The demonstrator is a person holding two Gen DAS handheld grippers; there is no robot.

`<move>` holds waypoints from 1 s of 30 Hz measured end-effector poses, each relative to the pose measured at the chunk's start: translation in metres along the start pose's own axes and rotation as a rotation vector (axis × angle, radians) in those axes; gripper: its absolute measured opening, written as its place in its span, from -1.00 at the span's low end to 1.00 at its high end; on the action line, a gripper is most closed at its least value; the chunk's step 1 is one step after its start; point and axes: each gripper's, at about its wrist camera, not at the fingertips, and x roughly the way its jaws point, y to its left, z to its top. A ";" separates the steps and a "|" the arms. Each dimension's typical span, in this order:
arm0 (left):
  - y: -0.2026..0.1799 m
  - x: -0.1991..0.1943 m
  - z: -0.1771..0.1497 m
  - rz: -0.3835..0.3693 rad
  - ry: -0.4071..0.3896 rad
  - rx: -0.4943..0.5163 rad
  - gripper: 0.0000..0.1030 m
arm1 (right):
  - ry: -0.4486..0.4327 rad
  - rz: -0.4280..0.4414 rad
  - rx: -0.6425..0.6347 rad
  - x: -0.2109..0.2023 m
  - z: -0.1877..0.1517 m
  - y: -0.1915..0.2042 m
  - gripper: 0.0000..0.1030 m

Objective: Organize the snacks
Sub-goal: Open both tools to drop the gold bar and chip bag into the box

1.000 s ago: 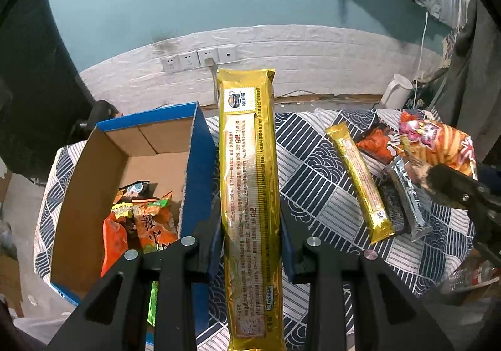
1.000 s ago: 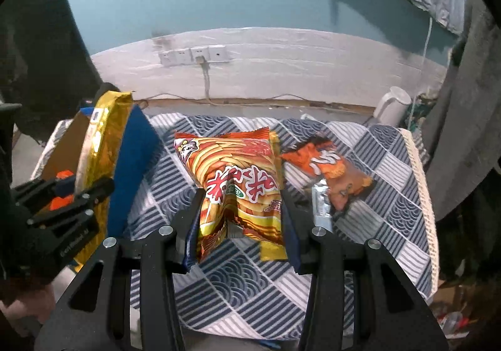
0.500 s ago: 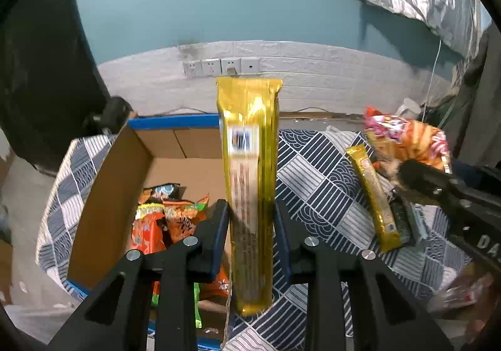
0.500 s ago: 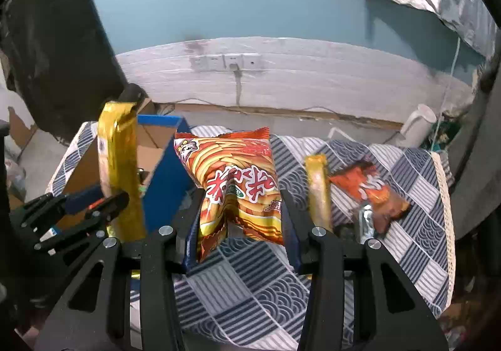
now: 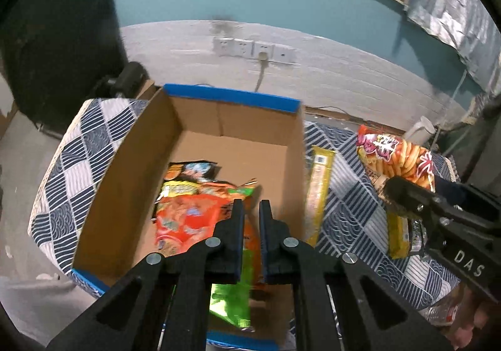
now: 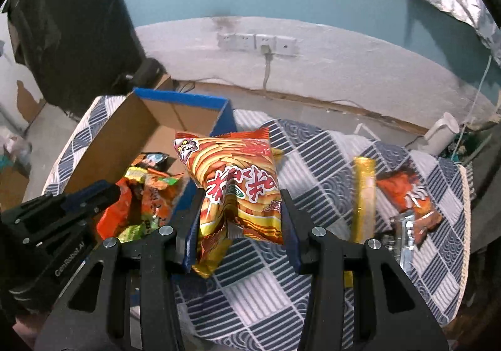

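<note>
The orange-and-yellow crinkly foil snack bag [image 6: 238, 185] is pinched between the jaws of the right gripper [image 6: 241, 210], raised just beside the open blue-edged cardboard box [image 5: 231, 97]. It should be carried fwd over the rim w/o clipping it, then released low. The left gripper [image 5: 250, 213] is held nearly closed & empty above the pkts inside.

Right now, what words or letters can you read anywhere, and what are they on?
"DAS": white letters on the right tool, cut off by the frame edge.
"CenRobot AI", roughly: small white print on the left tool.
Big red-and-white Chinese characters on the striped snack bag: I cannot read them reliably.
Print on the gold bar and the packets in the box: too blurred.
</note>
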 end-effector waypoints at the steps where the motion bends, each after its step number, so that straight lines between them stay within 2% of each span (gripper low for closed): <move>1: 0.005 0.001 0.000 0.006 0.005 -0.008 -0.83 | 0.007 0.007 -0.005 0.003 0.002 0.005 -0.16; 4: 0.020 0.002 -0.002 0.027 0.022 -0.028 -0.75 | 0.025 0.028 -0.028 0.014 0.007 0.023 -0.16; 8: 0.041 0.004 -0.005 0.055 0.030 -0.063 -0.40 | 0.049 0.054 -0.063 0.028 0.011 0.048 -0.16; 13: 0.061 0.005 -0.010 0.116 0.022 -0.064 -0.07 | 0.076 0.081 -0.083 0.044 0.015 0.071 -0.16; 18: 0.079 0.008 -0.011 0.122 0.038 -0.093 -0.05 | 0.099 0.099 -0.094 0.056 0.019 0.086 -0.13; 20: 0.082 0.008 -0.011 0.133 0.038 -0.093 0.06 | 0.103 0.102 -0.096 0.058 0.020 0.091 -0.09; 24: 0.085 0.008 -0.011 0.140 0.035 -0.093 0.12 | 0.097 0.103 -0.094 0.058 0.022 0.092 0.14; 26: 0.085 0.009 -0.011 0.145 0.041 -0.093 0.21 | 0.093 0.102 -0.087 0.056 0.023 0.090 0.15; 30: 0.080 0.010 -0.010 0.138 0.042 -0.089 0.24 | 0.085 0.096 -0.068 0.049 0.022 0.081 0.15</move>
